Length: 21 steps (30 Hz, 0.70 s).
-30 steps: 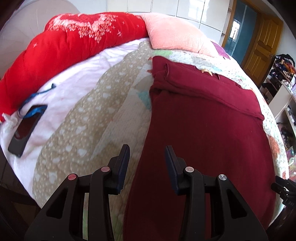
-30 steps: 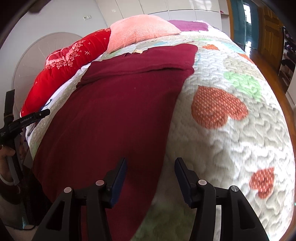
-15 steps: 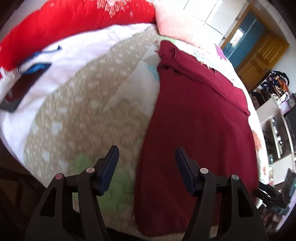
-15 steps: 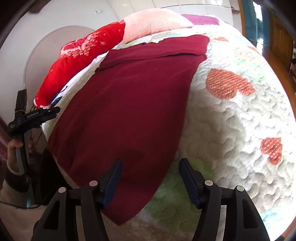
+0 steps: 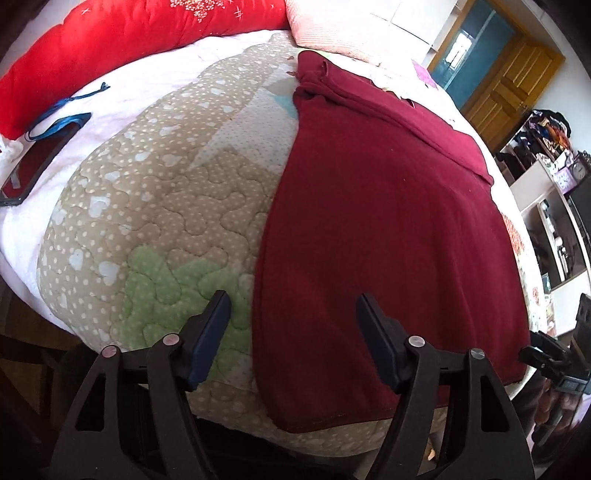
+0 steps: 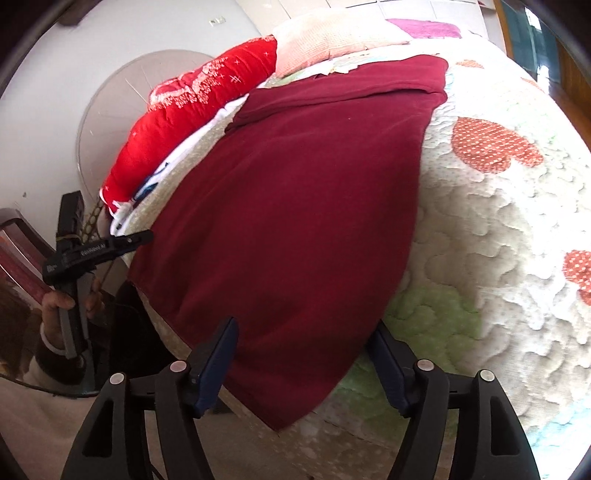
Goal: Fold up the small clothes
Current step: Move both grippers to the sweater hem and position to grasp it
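Observation:
A dark red garment point(image 5: 388, 221) lies flat on the quilted bed point(image 5: 159, 206), with a folded band at its far end. My left gripper point(image 5: 291, 310) hovers over the garment's near left edge. Its jaws are opening, and the cloth's edge lies below the gap without being pressed. In the right wrist view the garment point(image 6: 295, 206) tapers to a near corner. My right gripper point(image 6: 306, 326) is over that corner with its jaws opening, and the pads are not pressing the cloth. The left gripper point(image 6: 144, 236) shows at the bed's left edge, held by a hand point(image 6: 59, 302).
A red duvet point(image 5: 110, 48) and a pink pillow point(image 5: 332, 29) lie at the head of the bed. A dark phone with a blue lanyard point(image 5: 40, 158) rests on the white sheet at left. Shelves point(image 5: 554, 206) and a wooden door point(image 5: 506, 81) stand to the right.
Both grippers have drawn back toward the near edge of the bed and tipped downward. The jaws of both stand wider apart, and the garment's near corners have come into view.

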{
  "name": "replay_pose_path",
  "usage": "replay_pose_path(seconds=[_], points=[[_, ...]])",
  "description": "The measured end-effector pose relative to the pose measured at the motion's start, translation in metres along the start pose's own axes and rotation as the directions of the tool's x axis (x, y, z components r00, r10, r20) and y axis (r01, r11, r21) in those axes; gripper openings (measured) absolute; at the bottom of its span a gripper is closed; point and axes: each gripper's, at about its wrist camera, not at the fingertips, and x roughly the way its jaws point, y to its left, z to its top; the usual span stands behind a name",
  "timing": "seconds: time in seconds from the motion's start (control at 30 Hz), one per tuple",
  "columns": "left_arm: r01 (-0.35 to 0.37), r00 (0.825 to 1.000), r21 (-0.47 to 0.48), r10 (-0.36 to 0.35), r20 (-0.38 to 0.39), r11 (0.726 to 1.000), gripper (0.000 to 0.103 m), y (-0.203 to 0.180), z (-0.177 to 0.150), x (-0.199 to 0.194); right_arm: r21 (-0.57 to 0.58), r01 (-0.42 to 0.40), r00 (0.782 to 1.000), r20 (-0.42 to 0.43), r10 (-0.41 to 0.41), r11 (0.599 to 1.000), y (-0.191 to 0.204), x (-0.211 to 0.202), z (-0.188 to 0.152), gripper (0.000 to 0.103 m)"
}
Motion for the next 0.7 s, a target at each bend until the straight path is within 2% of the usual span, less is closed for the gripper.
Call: replay_pose_path(seconds=[0.27, 0.7], points=[[-0.061, 0.998, 0.042, 0.061, 0.008, 0.997, 0.071, -0.0066, -0.0052, 0.0046, 0.022, -0.037, 0.999, 0.015, 0.036, 0.999, -0.0031, -0.0025, 0.0, 0.072], [-0.06, 0.998, 0.032, 0.06, -0.01, 0.998, 0.071, -0.0063, -0.0104, 0.0016, 0.0, -0.036, 0.999, 0.005, 0.036, 0.999, -0.0012, -0.0036, -0.0007, 0.073]])
